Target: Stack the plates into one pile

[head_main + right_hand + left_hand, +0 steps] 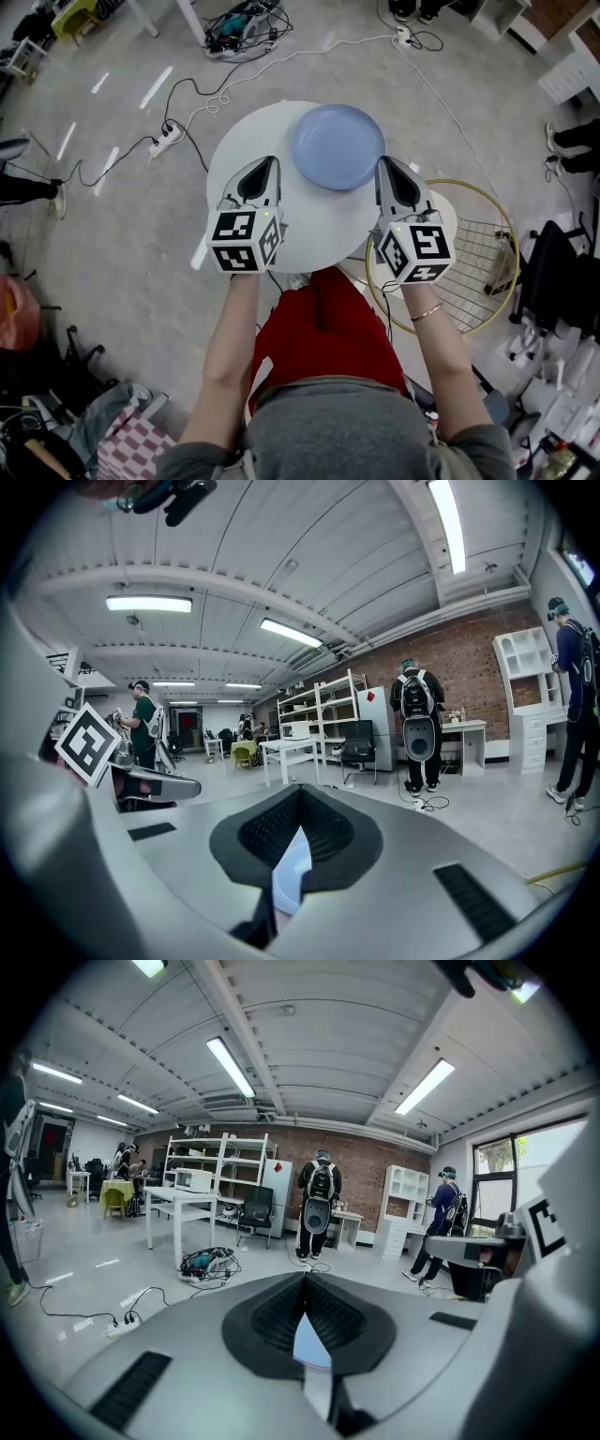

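A: So where's the plate [337,145] at?
B: On the bench [239,150], 2 o'clock of the left gripper [270,165], 10 o'clock of the right gripper [386,167]. Both pinched closed, holding nothing.

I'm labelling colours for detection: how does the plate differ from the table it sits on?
The plate is pale blue; the table is white. The plate is much smaller and lies on the far right part of the tabletop. Both are round.

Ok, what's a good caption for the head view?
Left gripper and right gripper, both shut, on either side of a blue plate on the round white table.
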Motion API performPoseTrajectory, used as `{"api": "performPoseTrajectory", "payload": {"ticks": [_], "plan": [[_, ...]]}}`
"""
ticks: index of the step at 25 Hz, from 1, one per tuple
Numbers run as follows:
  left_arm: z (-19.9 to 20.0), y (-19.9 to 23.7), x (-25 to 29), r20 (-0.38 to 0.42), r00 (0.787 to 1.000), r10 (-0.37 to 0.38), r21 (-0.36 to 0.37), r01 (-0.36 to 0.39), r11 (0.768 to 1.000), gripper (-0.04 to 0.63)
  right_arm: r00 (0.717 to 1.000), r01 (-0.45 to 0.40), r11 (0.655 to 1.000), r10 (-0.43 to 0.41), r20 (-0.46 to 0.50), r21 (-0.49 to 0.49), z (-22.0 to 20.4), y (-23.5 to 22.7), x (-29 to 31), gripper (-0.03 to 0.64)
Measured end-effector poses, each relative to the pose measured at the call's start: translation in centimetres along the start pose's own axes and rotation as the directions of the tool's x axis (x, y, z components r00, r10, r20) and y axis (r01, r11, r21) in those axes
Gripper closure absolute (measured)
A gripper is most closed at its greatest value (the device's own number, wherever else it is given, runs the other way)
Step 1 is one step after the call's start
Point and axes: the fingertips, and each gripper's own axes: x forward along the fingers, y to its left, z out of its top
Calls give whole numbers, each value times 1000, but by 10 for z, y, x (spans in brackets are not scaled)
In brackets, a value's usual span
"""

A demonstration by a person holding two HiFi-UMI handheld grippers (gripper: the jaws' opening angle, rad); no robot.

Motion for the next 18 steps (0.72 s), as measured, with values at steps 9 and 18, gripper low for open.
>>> {"api": "performPoseTrajectory", "payload": {"ticks": [9, 18], "plan": [[8, -1, -22, 40, 999, 5, 14, -6, 1000, 580, 999, 3, 1000, -4, 46, 5, 12, 9, -19, 589], [15, -4, -35, 64, 998, 0, 20, -1, 1000, 580, 997, 4, 1000, -4, 76, 1, 21, 12, -35, 589]]}}
